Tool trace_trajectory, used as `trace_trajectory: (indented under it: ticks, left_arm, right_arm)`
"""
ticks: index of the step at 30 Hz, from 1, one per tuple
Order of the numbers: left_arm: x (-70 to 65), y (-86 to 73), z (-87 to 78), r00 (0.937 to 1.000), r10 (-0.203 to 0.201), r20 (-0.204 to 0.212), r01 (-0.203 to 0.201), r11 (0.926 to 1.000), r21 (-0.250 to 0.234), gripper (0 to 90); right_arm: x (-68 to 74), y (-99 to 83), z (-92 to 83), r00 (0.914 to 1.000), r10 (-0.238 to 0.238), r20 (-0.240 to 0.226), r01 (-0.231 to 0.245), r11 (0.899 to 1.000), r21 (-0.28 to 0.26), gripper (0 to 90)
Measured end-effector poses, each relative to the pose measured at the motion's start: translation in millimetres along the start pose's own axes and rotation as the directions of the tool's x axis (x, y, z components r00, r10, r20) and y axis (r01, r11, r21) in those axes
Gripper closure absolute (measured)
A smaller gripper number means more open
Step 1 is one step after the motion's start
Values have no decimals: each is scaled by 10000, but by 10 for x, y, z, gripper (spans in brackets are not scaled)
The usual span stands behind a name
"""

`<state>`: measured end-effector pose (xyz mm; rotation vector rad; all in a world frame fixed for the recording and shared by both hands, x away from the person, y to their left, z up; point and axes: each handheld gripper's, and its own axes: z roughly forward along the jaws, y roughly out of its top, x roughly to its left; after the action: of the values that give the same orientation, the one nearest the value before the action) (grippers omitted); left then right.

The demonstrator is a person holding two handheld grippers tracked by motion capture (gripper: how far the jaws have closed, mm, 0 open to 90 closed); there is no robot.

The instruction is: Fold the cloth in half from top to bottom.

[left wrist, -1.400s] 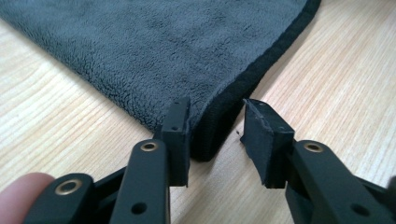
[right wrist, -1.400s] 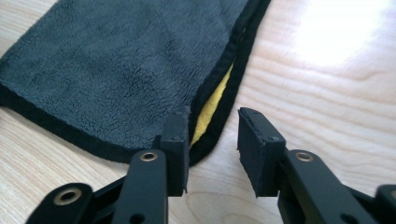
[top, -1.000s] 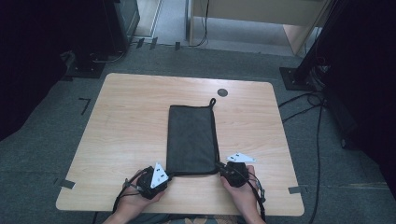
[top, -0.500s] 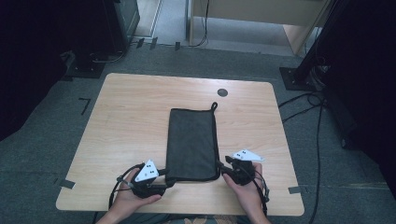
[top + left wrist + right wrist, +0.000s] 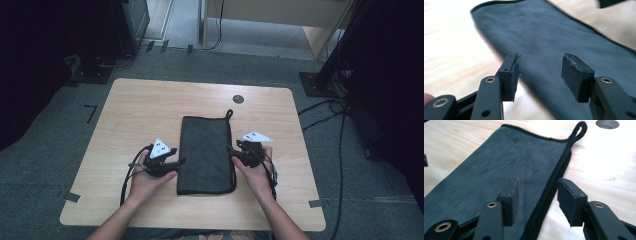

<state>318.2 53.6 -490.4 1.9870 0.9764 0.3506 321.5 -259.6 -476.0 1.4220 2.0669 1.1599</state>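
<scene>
Where the light wooden table [image 5: 130, 115] carries its one item, a dark folded cloth [image 5: 206, 152] lies flat near the middle, long side running away from the person, its black-bound hanging loop [image 5: 229, 113] at the far right corner. Just beyond the loop: a round dark grommet hole [image 5: 238, 99] in the tabletop.

Left hand-held gripper [image 5: 172, 163]: held at the cloth's left long edge, jaws parted after just having been opening; nothing between the pads. Its own view places the cloth [image 5: 564, 37] under and ahead of the gap, blurred.

Right hand-held gripper [image 5: 234, 153]: held at the cloth's right long edge, jaws likewise parted and just having been opening; the bound edge [image 5: 554, 185] runs beneath the gap, no pad pressing it. Loop [image 5: 577, 130] and grommet hole [image 5: 607, 123] lie ahead in that view.

Surroundings: grey floor [image 5: 45, 165], black cables [image 5: 340, 150] at right, dark stands at both sides.
</scene>
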Motion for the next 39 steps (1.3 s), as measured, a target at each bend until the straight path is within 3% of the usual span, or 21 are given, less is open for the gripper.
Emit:
trace_trajectory:
  ticks: [2, 6, 9, 12, 16, 18, 20, 25, 29, 31, 33, 36, 37, 39]
  left_arm:
    - [128, 74, 142, 9961, -799, -366, 801, 9968, 36, 486]
    - [299, 240, 386, 9876, -1103, -1113, 1104, 9939, -52, 494]
    - [391, 350, 530, 9823, -1411, -1233, 1405, 9900, -142, 496]
    - [491, 432, 736, 9721, -2011, -1205, 1992, 9796, -281, 504]
    - [538, 493, 981, 9648, -2141, -1531, 2173, 9761, 48, 510]
    - [523, 526, 1051, 9640, -1982, -1772, 2028, 9792, 83, 510]
    - [520, 579, 1121, 9651, -1671, -2017, 1751, 9843, 223, 511]
    - [592, 645, 1214, 9557, -1996, -2162, 2102, 9773, 271, 506]
    - [634, 690, 1251, 9552, -2029, -2153, 2172, 9751, 443, 510]
    - [673, 701, 1254, 9549, -2173, -2025, 2310, 9718, 465, 521]
    - [703, 710, 1262, 9483, -2440, -2028, 2561, 9660, 351, 544]
    - [690, 721, 1284, 9518, -2171, -2167, 2310, 9721, 407, 598]
    - [681, 725, 1290, 9575, -1875, -2192, 2036, 9776, 529, 613]
    - [678, 729, 1298, 9600, -1769, -2171, 1928, 9797, 542, 631]
  right_arm:
    - [-45, 66, 89, 9999, 45, 91, -45, 10000, 66, 516]
    - [-155, 208, 306, 9995, 306, 125, -309, 9993, 208, 516]
    - [-246, 313, 465, 9976, 684, 137, -688, 9971, 321, 517]
    - [-330, 390, 647, 9957, 927, 54, -928, 9950, 378, 516]
    - [-426, 409, 875, 9915, 1290, 172, -1297, 9905, 468, 519]
    - [-494, 379, 983, 9834, 1802, 210, -1810, 9822, 496, 518]
    - [-552, 359, 1062, 9804, 1930, 401, -1946, 9800, 416, 513]
    - [-667, 409, 1119, 9745, 2170, 561, -2186, 9755, 237, 508]
    - [-657, 440, 1159, 9844, 1700, 463, -1718, 9844, 382, 512]
    - [-648, 459, 1187, 9866, 1623, 129, -1628, 9855, 475, 519]
    - [-641, 463, 1219, 9853, 1702, -133, -1696, 9848, 379, 547]
    - [-643, 491, 1248, 9809, 1941, -148, -1933, 9802, 428, 570]
    - [-647, 496, 1257, 9795, 2008, -148, -2000, 9789, 410, 583]
    - [-635, 514, 1269, 9803, 1973, -25, -1969, 9792, 499, 620]
